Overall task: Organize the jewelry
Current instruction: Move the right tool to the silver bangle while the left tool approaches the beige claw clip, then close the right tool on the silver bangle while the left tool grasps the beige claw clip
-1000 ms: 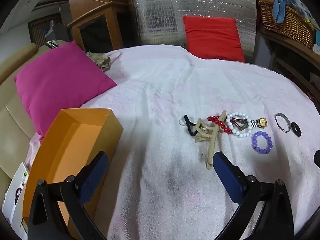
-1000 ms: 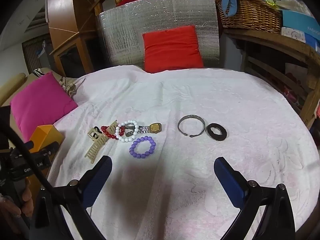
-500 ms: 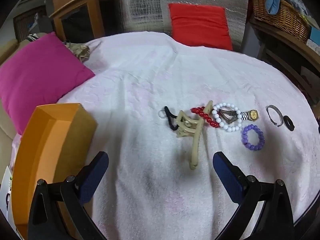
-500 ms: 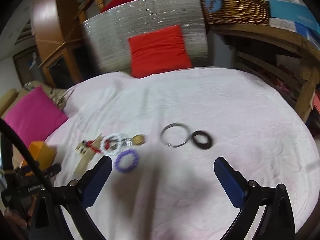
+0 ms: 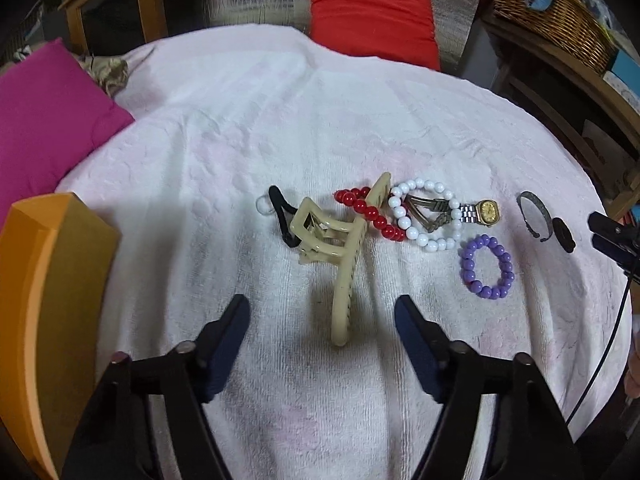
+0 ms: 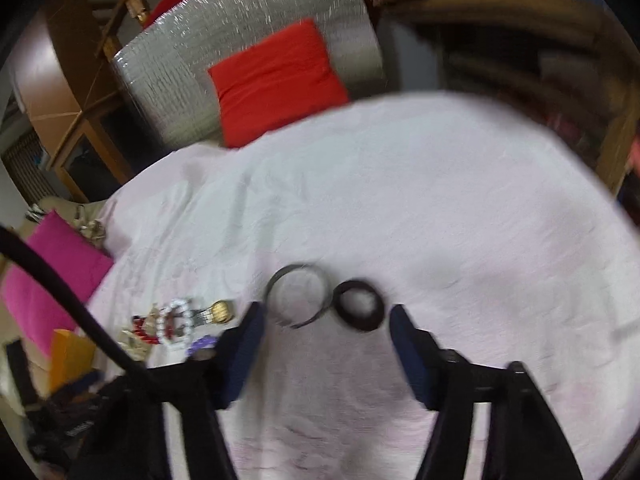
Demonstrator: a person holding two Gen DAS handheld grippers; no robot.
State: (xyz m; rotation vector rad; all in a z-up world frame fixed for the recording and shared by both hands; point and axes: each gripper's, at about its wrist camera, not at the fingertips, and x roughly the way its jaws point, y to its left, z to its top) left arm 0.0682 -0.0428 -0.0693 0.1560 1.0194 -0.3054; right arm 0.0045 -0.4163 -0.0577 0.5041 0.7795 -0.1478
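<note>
The left claw point(image 5: 322, 316) is released, just before the hair clip point(image 5: 340, 252). The right claw point(image 6: 324, 324) is released near the dark ring point(image 6: 359, 305).

The left claw point(image 5: 322, 322) is open, with its two blue-padded fingers point(image 5: 226, 334) spread on either side of the near tip of the beige hair claw clip point(image 5: 340, 256), not touching it. The clip lies on the white bedspread point(image 5: 280, 128). Its far end overlaps a black hair tie point(image 5: 282, 216) and a red bead bracelet point(image 5: 370, 212). A white bead bracelet point(image 5: 424, 214) lies just right of the red one, over the metal band of a gold-faced wristwatch point(image 5: 488, 212). A purple bead bracelet point(image 5: 486, 266) lies nearer the camera. Farther right are a grey open bangle point(image 5: 534, 216) and a dark ring point(image 5: 562, 234). An orange box point(image 5: 52, 280) stands at the left edge, beside a magenta cushion point(image 5: 44, 116).
</note>
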